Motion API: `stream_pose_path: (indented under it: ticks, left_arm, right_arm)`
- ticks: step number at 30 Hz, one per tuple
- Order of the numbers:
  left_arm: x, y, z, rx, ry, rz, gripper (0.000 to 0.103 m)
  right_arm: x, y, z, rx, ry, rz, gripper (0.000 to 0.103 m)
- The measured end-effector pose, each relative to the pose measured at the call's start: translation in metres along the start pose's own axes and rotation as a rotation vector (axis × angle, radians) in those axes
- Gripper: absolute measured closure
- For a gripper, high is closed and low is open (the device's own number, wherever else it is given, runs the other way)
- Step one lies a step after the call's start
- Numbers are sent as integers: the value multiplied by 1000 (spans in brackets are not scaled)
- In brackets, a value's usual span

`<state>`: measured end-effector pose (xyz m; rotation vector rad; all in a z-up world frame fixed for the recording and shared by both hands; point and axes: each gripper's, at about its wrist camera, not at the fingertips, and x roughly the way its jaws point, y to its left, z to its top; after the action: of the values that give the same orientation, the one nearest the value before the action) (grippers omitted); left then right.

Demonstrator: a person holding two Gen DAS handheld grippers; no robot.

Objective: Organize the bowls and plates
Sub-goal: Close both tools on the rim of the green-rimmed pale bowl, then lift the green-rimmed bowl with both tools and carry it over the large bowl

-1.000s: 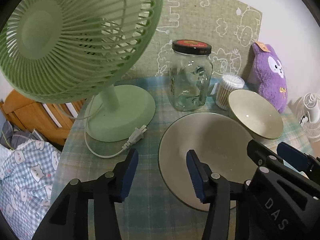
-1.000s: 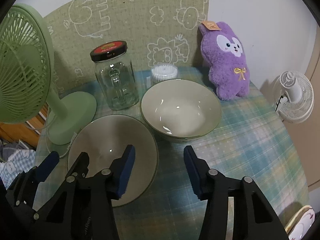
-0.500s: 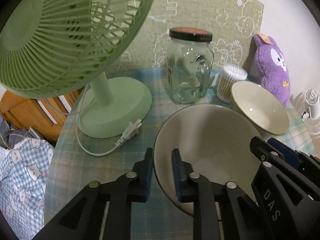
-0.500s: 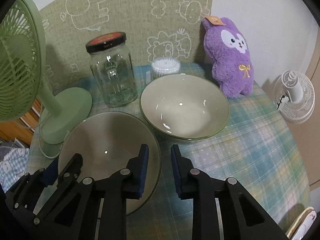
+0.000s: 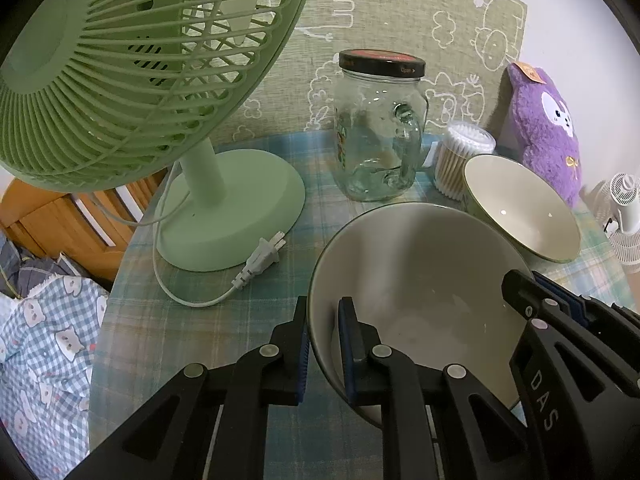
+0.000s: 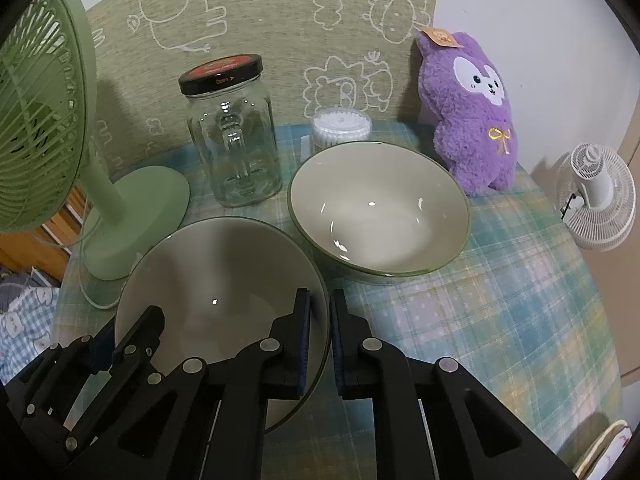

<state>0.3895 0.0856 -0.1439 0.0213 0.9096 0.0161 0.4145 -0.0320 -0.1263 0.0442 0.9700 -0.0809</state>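
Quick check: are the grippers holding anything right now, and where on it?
Both hold the near bowl by its rim: the left gripper pinches the left edge, the right gripper the right edge, one finger inside and one outside.

green fan (image 5: 132, 72): head cropped | plates (image 6: 612, 450): mostly out of frame | near bowl (image 6: 224, 276): front rim behind fingers

Plaid table (image 6: 500, 320) — bowls (image 6: 380, 208), jar (image 6: 232, 140), fan (image 5: 224, 208)

The left gripper (image 5: 322, 334) is closed down to a narrow gap, one finger either side of a thin edge. The right gripper (image 6: 319, 330) is pinched the same way, though actual pad contact is hard to confirm.
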Motion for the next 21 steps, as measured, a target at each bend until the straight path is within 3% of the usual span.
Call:
stream_pose_path:
  ticks: [21]
  left_arm:
    - [-56, -3, -5, -33, -51, 28, 93]
  right_arm:
    - [-55, -5, -6, -23, -41, 30, 90]
